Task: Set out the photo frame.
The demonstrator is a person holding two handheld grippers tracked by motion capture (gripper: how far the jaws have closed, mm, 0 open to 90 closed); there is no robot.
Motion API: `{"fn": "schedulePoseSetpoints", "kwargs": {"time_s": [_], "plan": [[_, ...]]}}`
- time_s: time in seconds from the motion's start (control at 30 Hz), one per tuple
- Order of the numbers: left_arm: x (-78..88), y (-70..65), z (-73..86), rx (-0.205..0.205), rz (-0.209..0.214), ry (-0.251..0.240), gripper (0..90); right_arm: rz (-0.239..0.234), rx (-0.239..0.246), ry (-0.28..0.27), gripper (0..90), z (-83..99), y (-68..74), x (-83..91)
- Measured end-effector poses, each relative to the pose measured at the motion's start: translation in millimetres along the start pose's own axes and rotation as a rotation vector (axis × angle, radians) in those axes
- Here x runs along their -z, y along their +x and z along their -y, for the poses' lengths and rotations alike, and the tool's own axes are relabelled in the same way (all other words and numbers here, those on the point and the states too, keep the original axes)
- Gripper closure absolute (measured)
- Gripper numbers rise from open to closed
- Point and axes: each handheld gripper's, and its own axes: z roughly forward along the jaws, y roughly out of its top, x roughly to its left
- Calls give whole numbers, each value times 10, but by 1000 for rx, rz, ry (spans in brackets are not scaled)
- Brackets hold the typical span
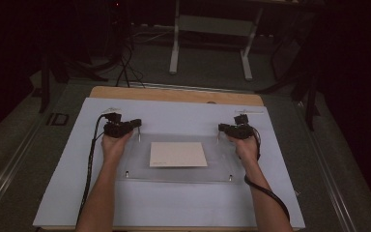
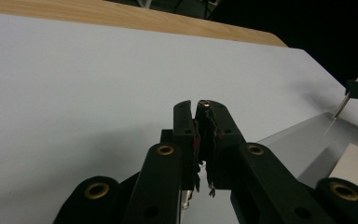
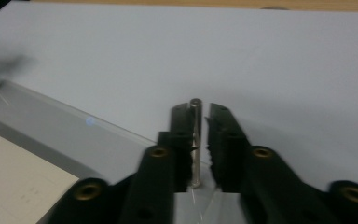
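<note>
A clear acrylic plate [image 1: 174, 174] lies on a white board [image 1: 183, 113] with a cream sheet of paper [image 1: 178, 154] under it. Thin metal pins stand at its corners. My left gripper [image 1: 139, 126] is at the far left corner, shut on the upright pin [image 2: 204, 102] there, whose top shows between the jaw tips [image 2: 200, 109]. At the far right corner my right gripper [image 3: 200, 112] has the other pin [image 3: 195, 135] between its jaws. That pin leans on one jaw, and a gap shows between it and the other jaw.
Two more short pins [image 1: 127, 173] [image 1: 230, 177] stand at the plate's near corners. The white board covers a wooden table [image 1: 174, 94]. Beyond it are a dark floor and the legs of a white desk [image 1: 175, 53]. Cables trail back from both grippers along the forearms.
</note>
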Motion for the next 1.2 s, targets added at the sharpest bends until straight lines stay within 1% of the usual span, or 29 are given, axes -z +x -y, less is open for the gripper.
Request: {"fn": "schedulePoseSetpoints", "kwargs": {"time_s": [0.07,0.17,0.2,0.3,0.43,0.47,0.5,0.53,0.57,0.6,0.63,0.73,0.8,0.83,0.9,0.97,1.07,1.2], "plan": [[-8,5,3,10,1,-6,843,7,-17,-5,726,-5,-20,61],[-22,3,6,24,-4,-12,843,23,-5,-2,691,-7,-16,164],[-24,3,5,25,-5,-12,843,25,4,-5,686,-8,-8,202],[-28,6,6,29,-5,-13,843,6,27,-4,681,-12,42,298],[-29,6,9,28,-4,-15,843,-23,87,7,681,-18,174,408],[-29,6,8,26,-4,-14,843,-40,103,8,682,-17,229,445],[-30,8,8,26,-3,-14,843,-45,112,11,683,-16,267,466],[-29,10,8,26,-2,-14,843,-58,131,18,683,-12,334,502],[-29,6,7,25,-4,-13,843,-74,138,19,683,-8,372,524],[-29,7,7,26,-3,-13,844,-101,140,21,683,4,436,560],[-28,10,7,25,-1,-13,844,-112,143,22,684,13,474,583],[-28,4,6,25,-5,-11,844,-163,150,23,691,52,609,674],[-29,3,5,27,-7,-10,844,-188,162,29,692,72,691,736],[-32,4,5,29,-7,-12,844,-191,165,29,695,76,709,751],[-34,7,7,31,-6,-14,844,-210,178,36,697,95,780,814],[-38,7,6,35,-7,-15,844,-228,204,43,704,119,874,886],[-41,7,8,37,-8,-17,844,-255,240,39,708,159,1004,990],[-44,5,5,38,-10,-17,845,-318,283,29,703,234,1212,1136]]}}
